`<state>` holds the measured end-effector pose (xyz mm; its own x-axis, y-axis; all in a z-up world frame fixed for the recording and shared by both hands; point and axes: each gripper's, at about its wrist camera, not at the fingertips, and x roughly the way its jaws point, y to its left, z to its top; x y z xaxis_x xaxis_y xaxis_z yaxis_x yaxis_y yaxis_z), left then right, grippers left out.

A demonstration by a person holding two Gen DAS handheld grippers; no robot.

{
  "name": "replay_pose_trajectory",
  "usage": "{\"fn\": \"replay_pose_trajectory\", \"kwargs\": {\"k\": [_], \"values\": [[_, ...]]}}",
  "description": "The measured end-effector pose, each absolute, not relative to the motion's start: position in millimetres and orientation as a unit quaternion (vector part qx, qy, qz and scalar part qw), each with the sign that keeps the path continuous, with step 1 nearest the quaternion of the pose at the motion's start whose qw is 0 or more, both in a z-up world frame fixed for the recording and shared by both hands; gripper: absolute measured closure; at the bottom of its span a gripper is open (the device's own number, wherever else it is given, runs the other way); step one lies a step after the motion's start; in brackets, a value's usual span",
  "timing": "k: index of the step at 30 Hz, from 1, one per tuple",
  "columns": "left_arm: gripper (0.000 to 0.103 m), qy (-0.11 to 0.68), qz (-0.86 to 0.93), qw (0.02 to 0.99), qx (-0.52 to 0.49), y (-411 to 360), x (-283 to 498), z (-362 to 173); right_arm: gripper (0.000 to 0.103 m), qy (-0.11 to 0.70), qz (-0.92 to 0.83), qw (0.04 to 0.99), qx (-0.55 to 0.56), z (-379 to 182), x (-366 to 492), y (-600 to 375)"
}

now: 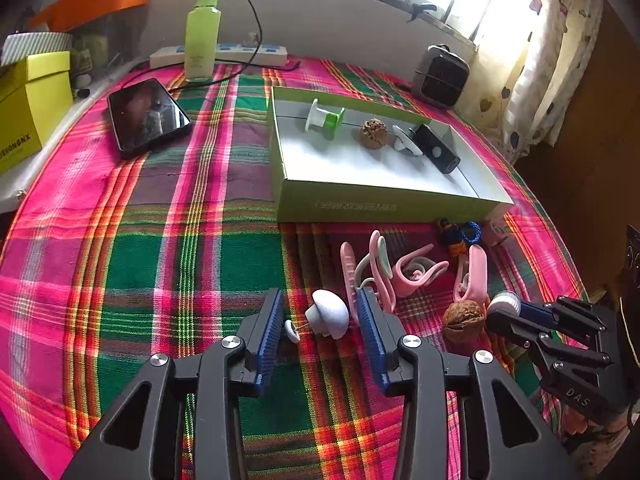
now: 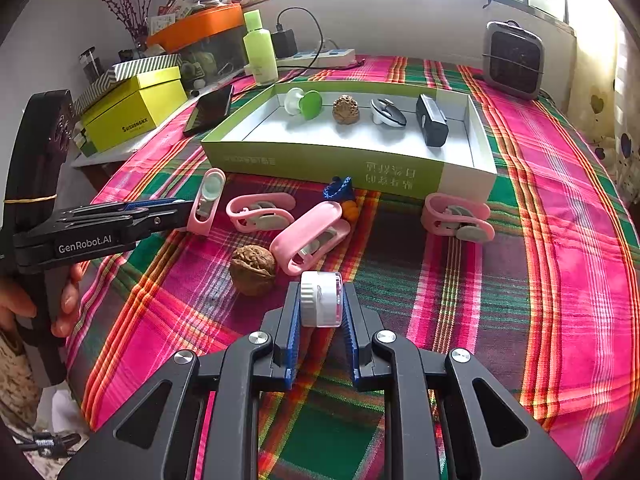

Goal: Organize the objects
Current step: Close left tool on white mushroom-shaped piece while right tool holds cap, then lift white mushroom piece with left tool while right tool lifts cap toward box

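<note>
My left gripper is open around a white mushroom-shaped object lying on the plaid cloth, not touching it. My right gripper is shut on a small white ribbed-cap jar; it also shows in the left wrist view. A walnut lies just left of the jar. Several pink clips and a blue cord charm lie in front of the green tray. The tray holds a green-white spool, a carved nut, a white clip and a black device.
A phone, a green bottle, a power strip and a small heater stand at the back. A yellow-green box sits on a side shelf to the left.
</note>
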<state>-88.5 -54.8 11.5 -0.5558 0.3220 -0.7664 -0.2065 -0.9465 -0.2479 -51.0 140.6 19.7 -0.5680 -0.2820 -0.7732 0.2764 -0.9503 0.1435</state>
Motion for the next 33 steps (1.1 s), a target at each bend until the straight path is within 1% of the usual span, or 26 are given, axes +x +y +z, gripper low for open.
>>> {"fn": "replay_pose_trajectory", "kwargs": {"k": [2,4,23,33], "values": [[0.067,-0.066,0.881,0.149,-0.445,-55.3,-89.0,11.4,0.083,-0.003,-0.885,0.158,0.438,19.8,-50.6,140.8],[0.074,-0.060,0.881,0.147,-0.445,-54.2,-88.2,11.5,0.083,-0.004,-0.885,0.156,0.438,19.9,-50.4,140.8],[0.074,-0.062,0.886,0.146,-0.436,-58.5,-80.8,23.6,0.083,-0.019,-0.888,0.159,0.431,24.9,-51.8,146.5],[0.074,-0.061,0.892,0.162,-0.418,-48.0,-84.1,41.1,0.083,-0.022,-0.896,0.154,0.415,37.7,-55.8,151.3]]}}
